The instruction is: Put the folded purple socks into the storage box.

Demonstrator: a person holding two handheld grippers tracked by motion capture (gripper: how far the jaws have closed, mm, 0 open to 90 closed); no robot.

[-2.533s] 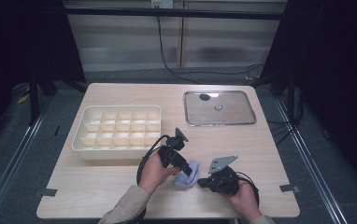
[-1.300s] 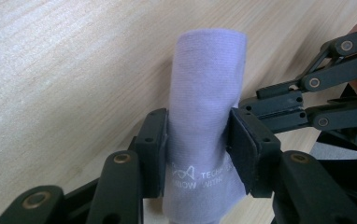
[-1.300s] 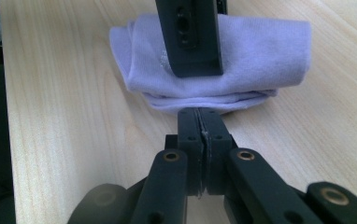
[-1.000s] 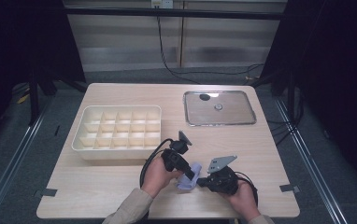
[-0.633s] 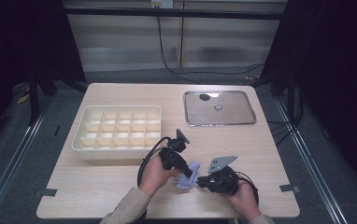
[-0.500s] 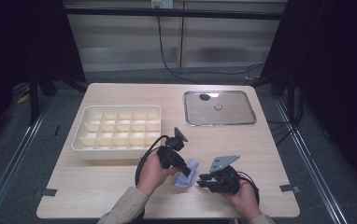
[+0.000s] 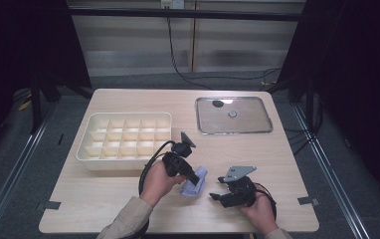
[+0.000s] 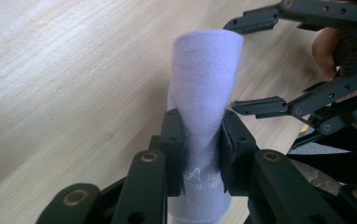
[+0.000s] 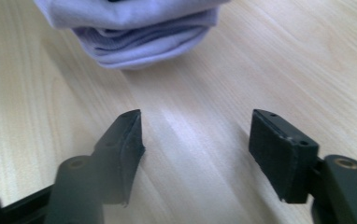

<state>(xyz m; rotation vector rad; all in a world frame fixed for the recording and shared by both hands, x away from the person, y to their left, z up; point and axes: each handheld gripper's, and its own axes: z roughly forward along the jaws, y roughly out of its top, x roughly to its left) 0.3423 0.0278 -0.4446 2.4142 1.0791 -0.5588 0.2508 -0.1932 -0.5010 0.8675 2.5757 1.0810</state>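
Right jaws let go of the folded sock; left jaws keep it pinched.

The right gripper point(image 9: 195, 154) has just been opening its jaws — they now stand apart over bare wood with nothing between them, while a second ago they sat against the lilac sock point(image 9: 134, 28), which now lies just beyond their tips. The left gripper point(image 8: 202, 154) is clamped on the sock point(image 8: 204, 93) at its middle, the cloth bulging above the pads and lifted a little off the table — so the sock seems handed over to the left hand alone, likely bound for the cream divided tray point(image 7: 128, 137) just behind it. Around them lie the pale wooden table point(image 7: 98, 199), a glass-topped metal tray point(image 7: 233, 115) at the far right, then grey floor and dark curtains.
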